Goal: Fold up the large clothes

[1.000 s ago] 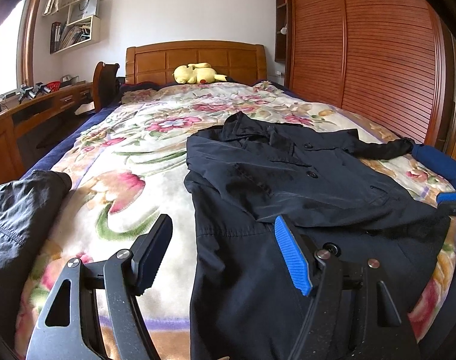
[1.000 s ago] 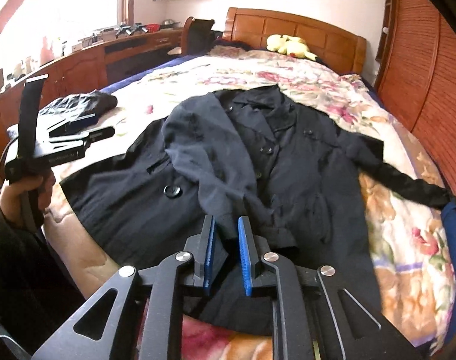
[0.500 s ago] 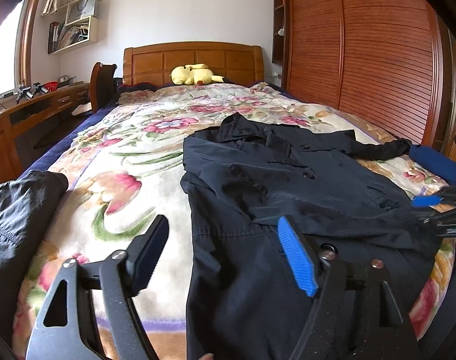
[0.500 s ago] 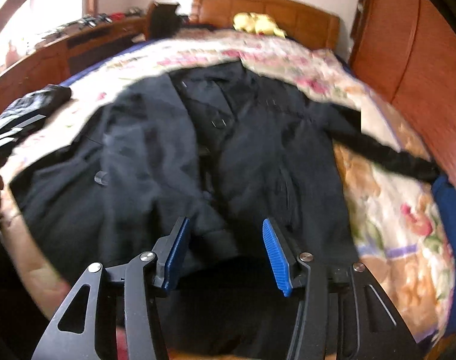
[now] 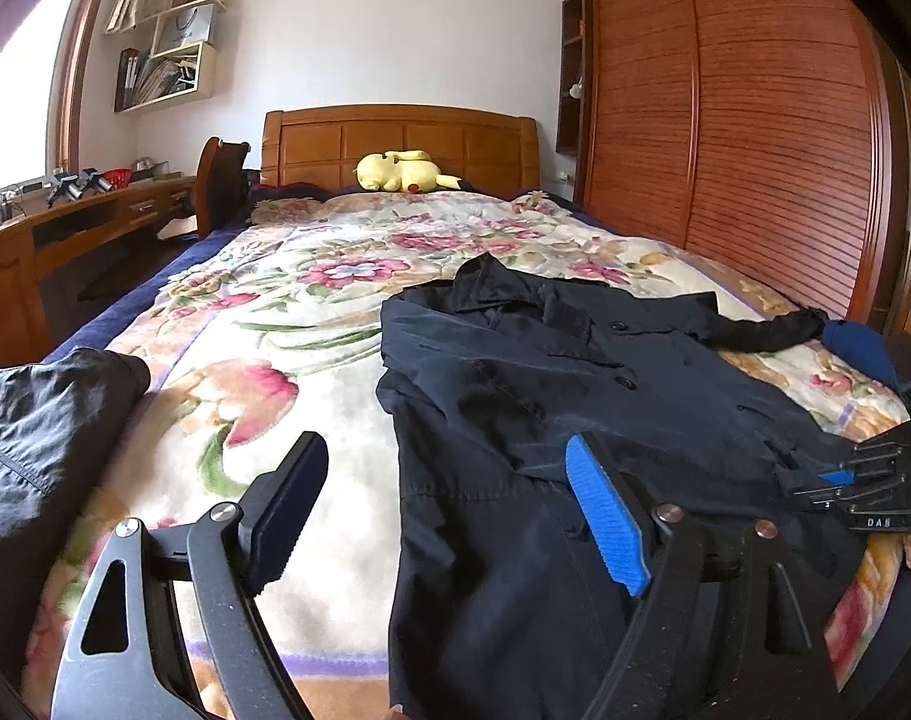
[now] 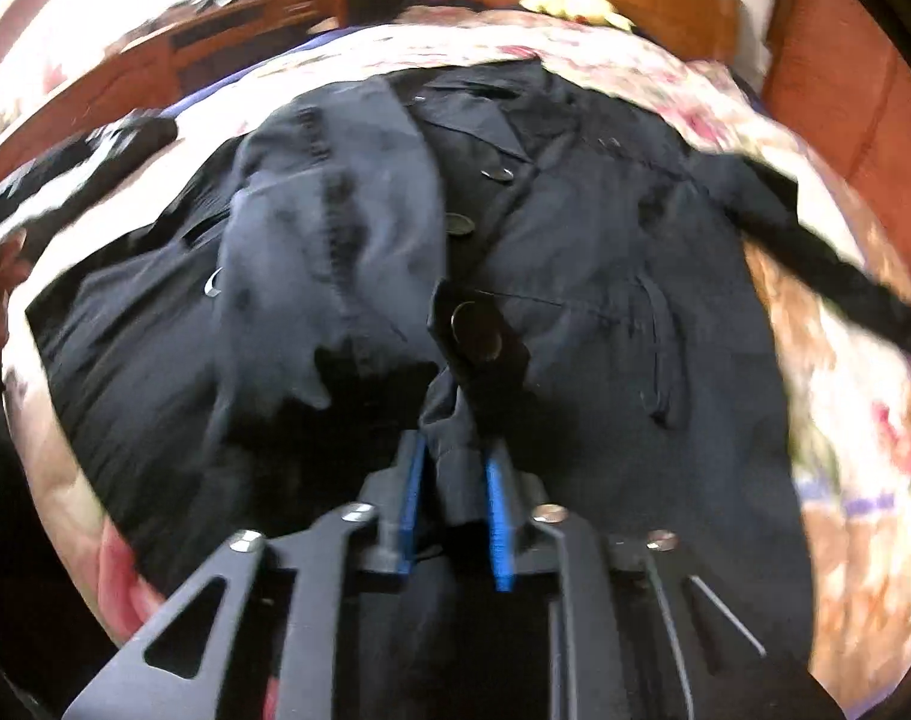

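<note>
A dark navy coat [image 5: 575, 396] lies front up on the floral blanket [image 5: 287, 324] of the bed, with one sleeve folded across its chest [image 6: 335, 228] and the other stretched out to the right [image 6: 845, 276]. My left gripper [image 5: 443, 450] hovers over the coat's left edge near the hem; its jaws are opening and grip nothing. My right gripper [image 6: 454, 450] is closing, its blue pads pressing on a bunched fold of the coat [image 6: 605, 276] just below a buttoned tab [image 6: 476, 330]. It also shows in the left wrist view as the right gripper [image 5: 863, 492], low on the coat.
A second dark garment [image 5: 47, 420] lies at the bed's left edge. A yellow plush toy [image 5: 401, 171] rests by the headboard. A slatted wooden wardrobe [image 5: 755, 150] runs along the right side, a wooden desk [image 5: 95, 216] along the left. Something blue [image 5: 857, 348] sits past the outstretched sleeve.
My right gripper opened wide, dropped toward the coat and closed on a fold of its lower front. My left gripper stayed in place and its jaws spread a little wider.
</note>
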